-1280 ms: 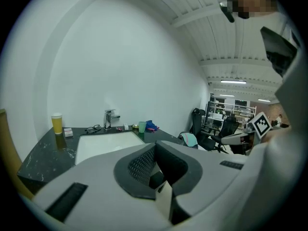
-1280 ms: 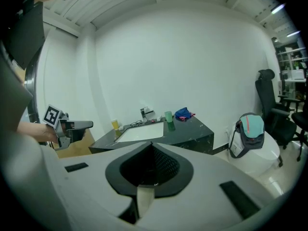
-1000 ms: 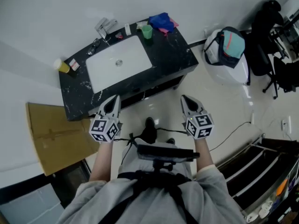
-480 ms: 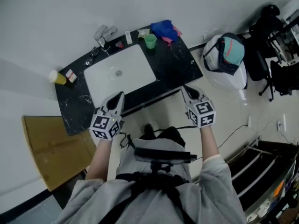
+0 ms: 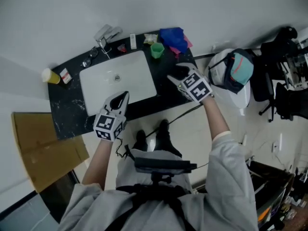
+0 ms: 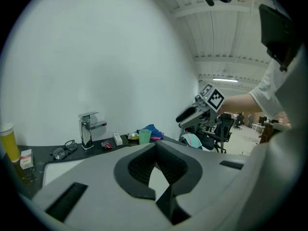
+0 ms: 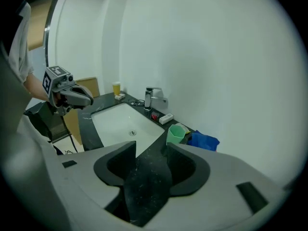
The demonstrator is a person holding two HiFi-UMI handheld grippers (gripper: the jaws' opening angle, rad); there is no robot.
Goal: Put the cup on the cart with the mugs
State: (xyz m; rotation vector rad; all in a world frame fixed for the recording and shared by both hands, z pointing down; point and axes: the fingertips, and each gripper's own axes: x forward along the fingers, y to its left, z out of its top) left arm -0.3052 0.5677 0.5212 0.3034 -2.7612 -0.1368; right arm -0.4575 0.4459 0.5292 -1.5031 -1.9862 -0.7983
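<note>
Going for the green cup [image 5: 157, 50] with the right gripper [image 5: 174, 72], opening mid-reach, nothing in it yet.

Sits upright at the back of the black counter [image 5: 171, 64], just beside the blue cloth [image 5: 174, 36], past the sink [image 5: 139, 81]. Looks like light, thin plastic (probably slick and a bit squashy), so best pinched gently near the rim. Holding the left gripper [image 5: 121, 99] closed and empty by the front edge.

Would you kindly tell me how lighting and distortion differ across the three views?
Head view: even, soft light, faint sheen on the floor, countertop edges bowed. Left gripper view: heavy fisheye, black corners, a bright ceiling lamp far off. Right gripper view: same round vignette, white wall nearly featureless, green cup fairly sharp.
</note>
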